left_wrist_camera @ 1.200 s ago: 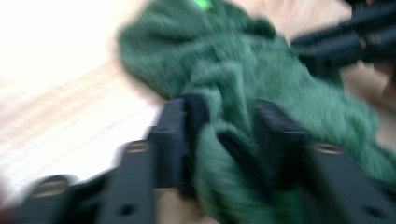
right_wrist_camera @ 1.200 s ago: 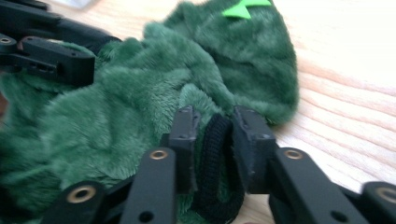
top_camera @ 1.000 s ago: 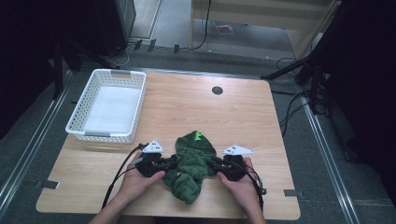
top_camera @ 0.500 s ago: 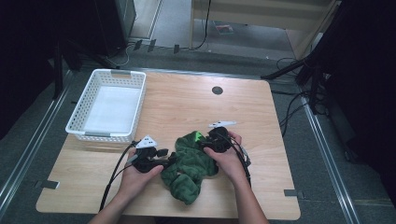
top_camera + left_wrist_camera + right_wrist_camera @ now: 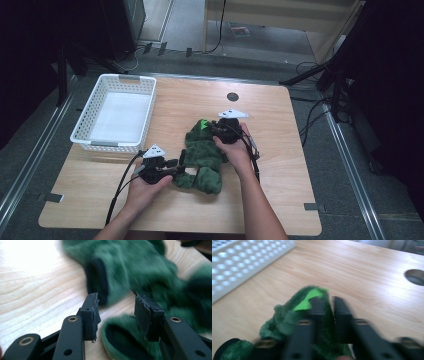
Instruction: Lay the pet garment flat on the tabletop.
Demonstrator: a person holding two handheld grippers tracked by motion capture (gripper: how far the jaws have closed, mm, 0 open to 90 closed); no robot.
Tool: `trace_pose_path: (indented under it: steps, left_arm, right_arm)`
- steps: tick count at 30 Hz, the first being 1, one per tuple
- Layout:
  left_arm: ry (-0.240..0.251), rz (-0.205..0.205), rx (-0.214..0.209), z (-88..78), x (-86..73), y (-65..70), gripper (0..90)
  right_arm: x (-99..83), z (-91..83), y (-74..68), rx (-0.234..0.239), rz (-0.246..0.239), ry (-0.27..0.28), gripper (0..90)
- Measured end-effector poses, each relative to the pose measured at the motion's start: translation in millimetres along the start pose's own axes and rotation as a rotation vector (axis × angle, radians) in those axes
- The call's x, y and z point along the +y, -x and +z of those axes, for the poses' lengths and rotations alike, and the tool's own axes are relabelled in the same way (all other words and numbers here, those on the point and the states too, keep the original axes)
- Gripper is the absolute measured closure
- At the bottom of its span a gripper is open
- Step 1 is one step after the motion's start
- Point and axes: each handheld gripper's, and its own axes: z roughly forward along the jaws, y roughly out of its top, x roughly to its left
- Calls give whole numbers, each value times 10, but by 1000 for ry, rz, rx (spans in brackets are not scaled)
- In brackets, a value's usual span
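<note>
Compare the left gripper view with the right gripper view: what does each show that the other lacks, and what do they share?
Left gripper view alone: the left gripper, jaws apart with bare table between the pads, and a dark-lined cuff.
Right gripper view alone: the right gripper pinching green fabric, a bright green patch, the white basket and a round table hole.
Shared: the green fleece garment on the wooden table.

It looked like a lab or recording room: a plain wooden bench (image 5: 280,150) with a cable hole (image 5: 232,96) stood on grey carpet, ringed by metal floor rails (image 5: 30,165), black stands (image 5: 340,75) and loose cables (image 5: 312,120) against dark surroundings.
</note>
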Motion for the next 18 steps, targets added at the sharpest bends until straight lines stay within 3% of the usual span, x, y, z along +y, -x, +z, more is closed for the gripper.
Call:
trace_pose_path:
  steps: [3, 5, 6, 7, 8, 9, 11, 13, 16, 17, 18]
  left_arm:
    - [-31, 25, -45, 15, -15, 18, 544]
    - [-52, 54, -98, 19, -15, 48, 525]
    - [-52, 54, -98, 19, -15, 48, 519]
    - [-34, 83, -100, -2, -5, 75, 509]
    - [-34, 83, -100, -2, -5, 75, 499]
    - [16, 49, -59, -19, 31, 59, 489]
    - [77, -17, 36, -21, 82, 9, 475]
    - [90, -76, 101, 8, 138, -53, 463]
    - [80, -87, 160, 122, 222, -79, 452]
    - [71, -85, 168, 170, 247, -64, 455]
    - [71, -85, 168, 170, 247, -64, 462]
  right_arm:
    - [19, -47, 53, -20, 68, -8, 495]
    - [-16, -205, 66, -1, 109, 42, 495]
    - [-16, -205, 66, -1, 109, 42, 495]
    - [-96, -367, 43, 24, 119, 65, 498]
    - [-96, -367, 43, 24, 119, 65, 498]
    - [-216, -463, 6, 46, 109, 19, 495]
    - [-366, -520, -33, 28, 104, -28, 489]
    - [-512, -551, -49, -3, 87, -65, 486]
    - [-688, -546, 0, 18, 154, -90, 512]
    - [-727, -537, 10, 18, 167, -94, 567]
    - [-727, -537, 10, 18, 167, -94, 567]
